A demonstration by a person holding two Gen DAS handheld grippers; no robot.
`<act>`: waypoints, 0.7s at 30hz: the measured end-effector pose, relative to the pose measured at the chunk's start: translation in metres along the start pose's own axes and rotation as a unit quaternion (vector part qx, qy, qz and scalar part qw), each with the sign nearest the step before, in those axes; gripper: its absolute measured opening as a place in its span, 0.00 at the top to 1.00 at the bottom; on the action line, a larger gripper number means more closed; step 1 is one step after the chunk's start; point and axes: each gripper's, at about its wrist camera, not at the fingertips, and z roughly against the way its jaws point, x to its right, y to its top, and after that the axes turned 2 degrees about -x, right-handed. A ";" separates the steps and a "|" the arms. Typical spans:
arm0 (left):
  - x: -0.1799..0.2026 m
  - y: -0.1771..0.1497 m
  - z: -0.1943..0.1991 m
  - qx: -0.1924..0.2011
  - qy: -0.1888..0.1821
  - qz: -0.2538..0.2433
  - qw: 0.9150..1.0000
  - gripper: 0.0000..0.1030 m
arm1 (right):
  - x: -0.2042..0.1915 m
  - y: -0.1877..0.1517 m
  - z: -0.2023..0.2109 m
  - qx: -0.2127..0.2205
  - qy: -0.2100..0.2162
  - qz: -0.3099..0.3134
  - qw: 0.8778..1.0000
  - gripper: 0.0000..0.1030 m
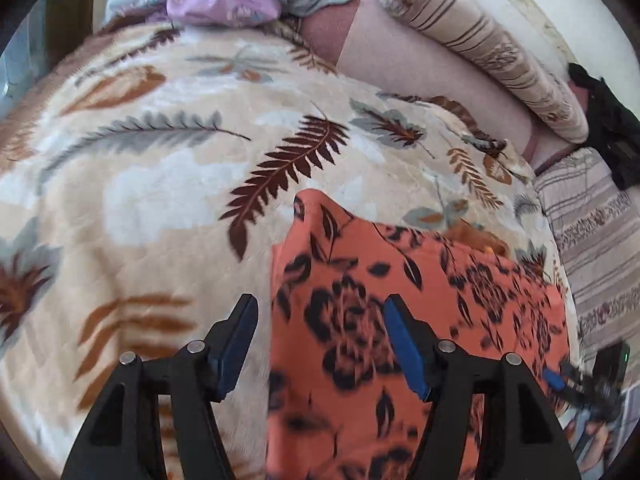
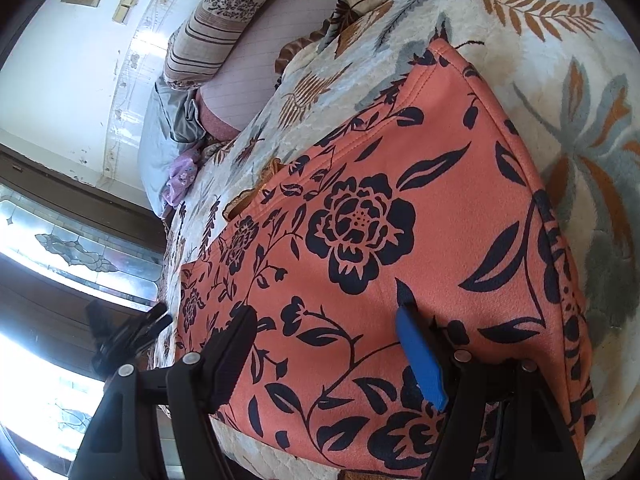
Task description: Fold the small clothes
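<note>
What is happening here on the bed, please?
A person with a tool in each hand is folding small clothes on a bed. An orange garment with dark flowers lies flat on a leaf-print blanket. The left tool and the right tool are both open and hover over the garment, and neither grips it. More clothes are heaped at the far end of the bed, near a striped pillow.
</note>
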 end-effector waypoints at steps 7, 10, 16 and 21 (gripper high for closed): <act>-0.048 0.018 -0.036 -0.034 -0.030 0.118 0.992 0.81 | 0.002 0.001 0.000 -0.003 0.007 0.000 1.000 0.27; -0.054 0.018 -0.038 -0.030 -0.045 0.132 0.990 0.81 | 0.001 0.000 0.000 0.001 0.004 0.002 1.000 0.27; -0.038 0.033 -0.036 -0.016 -0.020 0.106 0.994 0.77 | -0.001 -0.001 0.000 -0.003 0.002 -0.002 1.000 0.27; -0.044 0.034 -0.045 -0.018 0.003 0.063 0.998 0.79 | -0.014 0.020 0.009 -0.021 0.001 -0.020 1.000 0.27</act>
